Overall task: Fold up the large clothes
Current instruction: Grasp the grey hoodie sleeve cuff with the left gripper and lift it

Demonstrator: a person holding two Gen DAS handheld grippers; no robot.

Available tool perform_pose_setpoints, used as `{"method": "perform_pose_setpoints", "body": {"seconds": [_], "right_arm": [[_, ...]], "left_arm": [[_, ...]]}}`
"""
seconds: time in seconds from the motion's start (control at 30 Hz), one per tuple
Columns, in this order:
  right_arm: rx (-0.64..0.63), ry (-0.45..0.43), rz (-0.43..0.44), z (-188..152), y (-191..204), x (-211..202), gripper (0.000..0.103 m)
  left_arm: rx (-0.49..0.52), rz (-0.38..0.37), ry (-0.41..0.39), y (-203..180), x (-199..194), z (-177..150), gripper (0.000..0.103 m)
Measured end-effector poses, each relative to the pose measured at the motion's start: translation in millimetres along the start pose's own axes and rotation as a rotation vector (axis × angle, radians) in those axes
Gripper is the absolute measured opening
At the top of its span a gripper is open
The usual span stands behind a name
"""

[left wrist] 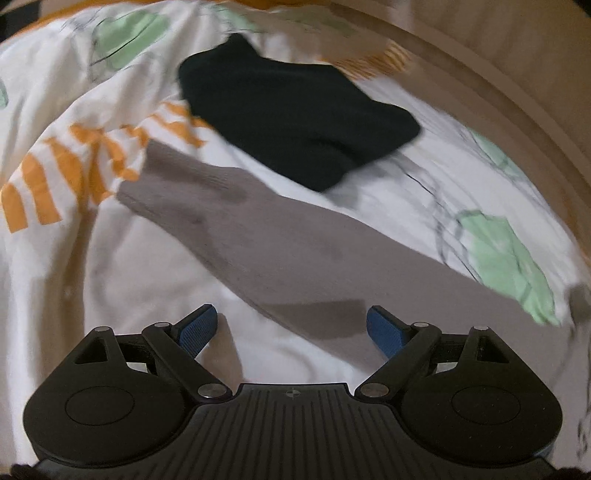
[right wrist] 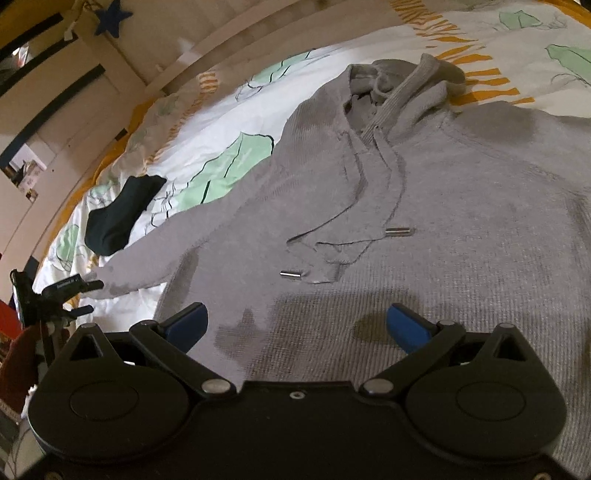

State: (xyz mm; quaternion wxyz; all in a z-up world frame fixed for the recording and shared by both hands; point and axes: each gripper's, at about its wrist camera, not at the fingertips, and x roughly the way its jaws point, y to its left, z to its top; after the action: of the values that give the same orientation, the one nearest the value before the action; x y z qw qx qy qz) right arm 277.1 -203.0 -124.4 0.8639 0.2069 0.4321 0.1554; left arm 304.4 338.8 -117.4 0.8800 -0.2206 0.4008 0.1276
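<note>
A grey hoodie (right wrist: 424, 221) lies flat and front up on the bed, hood at the far end, with two metal-tipped drawstrings on its chest. My right gripper (right wrist: 297, 321) hovers open over the hoodie's lower body, nothing between its blue pads. One sleeve (left wrist: 280, 236) stretches out diagonally across the duvet. My left gripper (left wrist: 291, 317) is open just above that sleeve, with the sleeve's edge lying between and below its fingers, not pinched. In the right wrist view the left gripper (right wrist: 88, 297) shows at the far left, by the sleeve's cuff.
A folded black garment (left wrist: 295, 118) (right wrist: 118, 214) lies on the white duvet (left wrist: 110, 277) beyond the sleeve. The duvet (right wrist: 221, 122) has green and orange prints. A pale wooden bed edge (left wrist: 535, 129) curves along the far side. A blue star (right wrist: 110, 20) hangs on the wall.
</note>
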Motion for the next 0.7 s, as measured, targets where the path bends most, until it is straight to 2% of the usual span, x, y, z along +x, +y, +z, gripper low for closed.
{"method": "perform_pose_setpoints", "body": {"seconds": [0.13,0.4,0.43,0.47,0.5,0.53,0.7], "right_arm": [[0.001,0.024,-0.002,-4,-2,10,0.103],[-0.01,0.036,-0.003,-7,1,21,0.103],[-0.012,0.036,-0.004,-7,1,21,0.103],[-0.013,0.036,-0.003,-6,2,21,0.103],[-0.012,0.038,-0.002,-6,2,21,0.103],[-0.011,0.039,0.002,-5,2,21,0.103],[-0.027,0.043,-0.003,-1,3,17,0.103]], "left_arm": [[-0.03,-0.019,-0.045,10,8,9,0.088],[-0.101,-0.043,-0.079,17,26,31,0.086],[-0.11,-0.044,-0.081,17,27,32,0.081],[-0.109,-0.04,-0.091,17,27,34,0.071],[-0.091,-0.019,-0.111,15,25,34,0.035],[-0.072,0.012,-0.126,12,23,35,0.007],[-0.036,-0.005,-0.169,-10,3,40,0.007]]}}
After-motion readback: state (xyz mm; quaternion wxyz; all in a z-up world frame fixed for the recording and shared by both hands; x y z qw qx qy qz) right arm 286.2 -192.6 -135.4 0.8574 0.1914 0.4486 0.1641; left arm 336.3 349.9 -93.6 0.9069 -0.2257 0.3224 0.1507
